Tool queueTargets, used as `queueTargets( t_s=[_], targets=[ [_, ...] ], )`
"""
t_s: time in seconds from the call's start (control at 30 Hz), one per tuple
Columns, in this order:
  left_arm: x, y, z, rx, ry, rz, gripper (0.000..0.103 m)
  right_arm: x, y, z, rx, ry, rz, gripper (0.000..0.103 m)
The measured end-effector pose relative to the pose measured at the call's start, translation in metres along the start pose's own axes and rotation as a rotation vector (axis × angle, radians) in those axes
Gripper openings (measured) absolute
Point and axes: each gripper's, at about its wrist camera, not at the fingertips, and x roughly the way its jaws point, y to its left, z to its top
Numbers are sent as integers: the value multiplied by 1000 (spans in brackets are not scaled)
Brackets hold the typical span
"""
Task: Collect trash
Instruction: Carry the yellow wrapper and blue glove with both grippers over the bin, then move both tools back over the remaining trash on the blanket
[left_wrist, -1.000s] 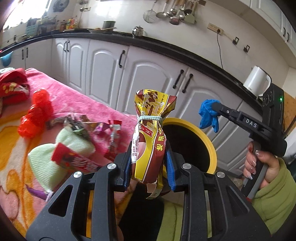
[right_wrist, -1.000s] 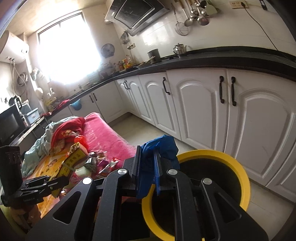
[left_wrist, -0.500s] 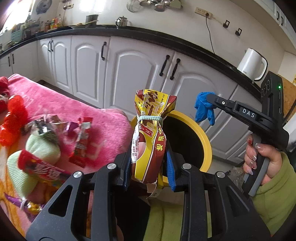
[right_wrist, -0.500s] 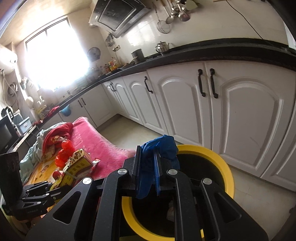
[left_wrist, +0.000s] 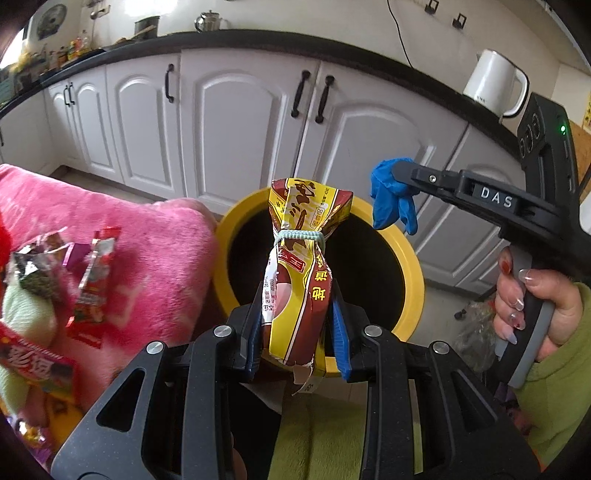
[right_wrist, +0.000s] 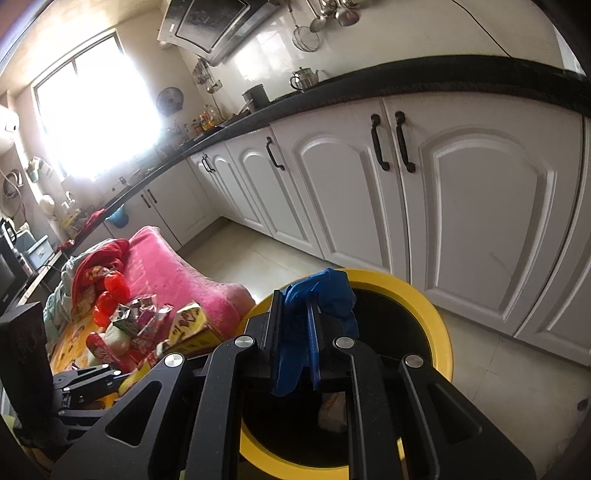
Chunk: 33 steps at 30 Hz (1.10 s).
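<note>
Trash in both tongs hangs over the round yellow-rimmed bin (left_wrist: 413, 280): the left gripper (left_wrist: 297, 332) is clamped on a crumpled yellow-and-brown snack bag (left_wrist: 299, 280) tied with a pale band, the right gripper (right_wrist: 295, 354) pinches a crumpled blue glove (right_wrist: 325, 291), beside the pink fleece blanket (left_wrist: 155, 243).

Open bin mouth (left_wrist: 413, 295) beside blanket (left_wrist: 162, 251)

Bin (left_wrist: 413, 295) directly ahead of left gripper (left_wrist: 295, 332); blanket (left_wrist: 159, 251) with wrappers (left_wrist: 92, 280) to its left; cabinets (left_wrist: 236, 136) behind bin.
</note>
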Motion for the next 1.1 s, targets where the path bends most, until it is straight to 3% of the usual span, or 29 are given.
queueTargets(
  t_s=[0.5,0.63,0.7,0.77,0.9,1.1],
  targets=[
    [50,-5,5,20,77,7,24,14,-20,-7,58,52,15,14],
    [58,-2,4,2,84,8,43,17,-24,-7,72,57,19,15],
    [59,0,3,3,85,12,45,17,-25,-7,79,59,21,18],
    [58,0,4,-1,80,17,54,19,-27,-8,86,62,19,21],
    [51,5,4,-24,60,20,64,20,-29,-9,98,64,14,33],
    [24,17,5,-83,-1,33,92,20,-27,-9,97,59,-2,45]
  ],
)
